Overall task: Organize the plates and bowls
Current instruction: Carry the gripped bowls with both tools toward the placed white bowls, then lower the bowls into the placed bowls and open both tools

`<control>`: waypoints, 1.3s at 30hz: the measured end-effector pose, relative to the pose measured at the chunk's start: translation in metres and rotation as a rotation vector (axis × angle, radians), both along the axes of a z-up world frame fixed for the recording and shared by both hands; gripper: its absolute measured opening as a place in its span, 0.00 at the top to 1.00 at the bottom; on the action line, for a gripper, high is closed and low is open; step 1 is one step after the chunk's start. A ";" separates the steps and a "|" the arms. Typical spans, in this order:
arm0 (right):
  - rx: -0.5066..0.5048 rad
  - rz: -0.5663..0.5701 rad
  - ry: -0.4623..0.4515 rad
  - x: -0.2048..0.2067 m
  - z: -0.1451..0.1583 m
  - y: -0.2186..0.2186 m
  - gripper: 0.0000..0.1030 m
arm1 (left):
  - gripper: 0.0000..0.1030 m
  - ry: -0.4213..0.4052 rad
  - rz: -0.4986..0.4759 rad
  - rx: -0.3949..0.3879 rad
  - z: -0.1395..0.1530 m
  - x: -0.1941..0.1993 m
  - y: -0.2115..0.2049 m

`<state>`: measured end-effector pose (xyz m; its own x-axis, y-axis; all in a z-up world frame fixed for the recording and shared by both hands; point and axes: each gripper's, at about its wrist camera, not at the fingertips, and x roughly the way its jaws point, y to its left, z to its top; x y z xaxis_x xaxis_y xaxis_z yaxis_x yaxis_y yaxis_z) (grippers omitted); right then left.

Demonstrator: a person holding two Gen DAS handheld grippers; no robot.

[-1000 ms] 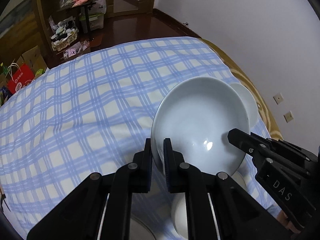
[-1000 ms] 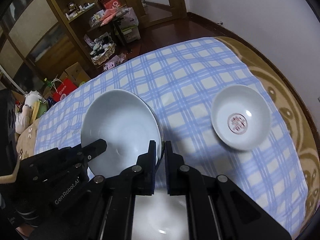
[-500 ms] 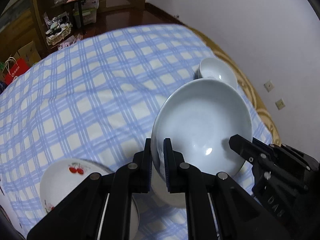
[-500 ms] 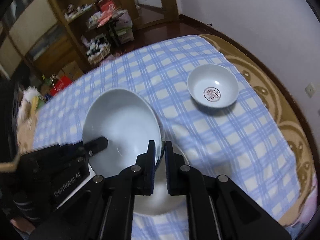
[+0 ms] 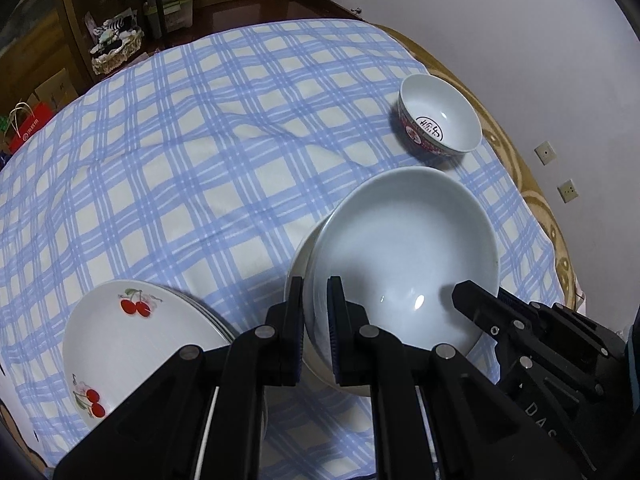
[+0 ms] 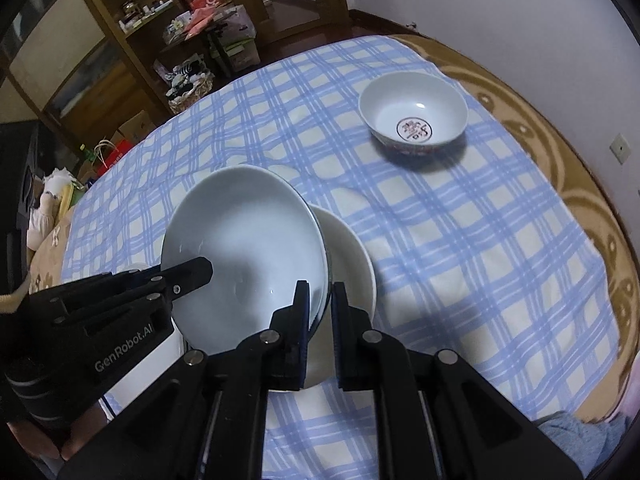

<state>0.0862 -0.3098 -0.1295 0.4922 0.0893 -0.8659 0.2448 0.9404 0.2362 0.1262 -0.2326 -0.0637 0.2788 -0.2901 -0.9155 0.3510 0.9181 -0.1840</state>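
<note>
A pale blue-white deep plate [image 5: 404,248] is held by its rim from both sides. My left gripper [image 5: 315,294] is shut on its near-left rim. My right gripper [image 6: 321,294] is shut on the opposite rim, the same plate [image 6: 244,240] filling that view's left half. The plate hangs slightly tilted over a white dish [image 6: 352,256] lying on the cloth; whether they touch I cannot tell. A stack of cherry-patterned plates [image 5: 132,340] lies to the left. A small bowl with a red emblem [image 6: 414,112] stands farther back right.
A blue checked cloth [image 5: 200,160] covers the round table, whose patterned edge [image 6: 580,168] curves along a white wall. Wooden shelves [image 6: 104,40], a basket and a red bag [image 5: 30,128] stand on the floor beyond the far edge.
Both grippers have carried the pale plate toward the near side and a little lower. The cherry plates and the white dish under it came into view, and the small bowl now lies farther off.
</note>
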 end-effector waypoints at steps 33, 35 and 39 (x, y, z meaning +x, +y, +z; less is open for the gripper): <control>0.051 -0.034 0.064 0.001 -0.023 -0.011 0.89 | 0.89 0.038 -0.023 0.073 -0.029 -0.009 -0.010; 0.047 -0.028 0.060 0.002 -0.023 -0.011 0.89 | 0.89 0.040 -0.025 0.076 -0.029 -0.009 -0.010; 0.036 -0.027 0.029 -0.001 -0.016 -0.014 0.89 | 0.88 0.065 -0.011 0.034 -0.022 -0.008 -0.008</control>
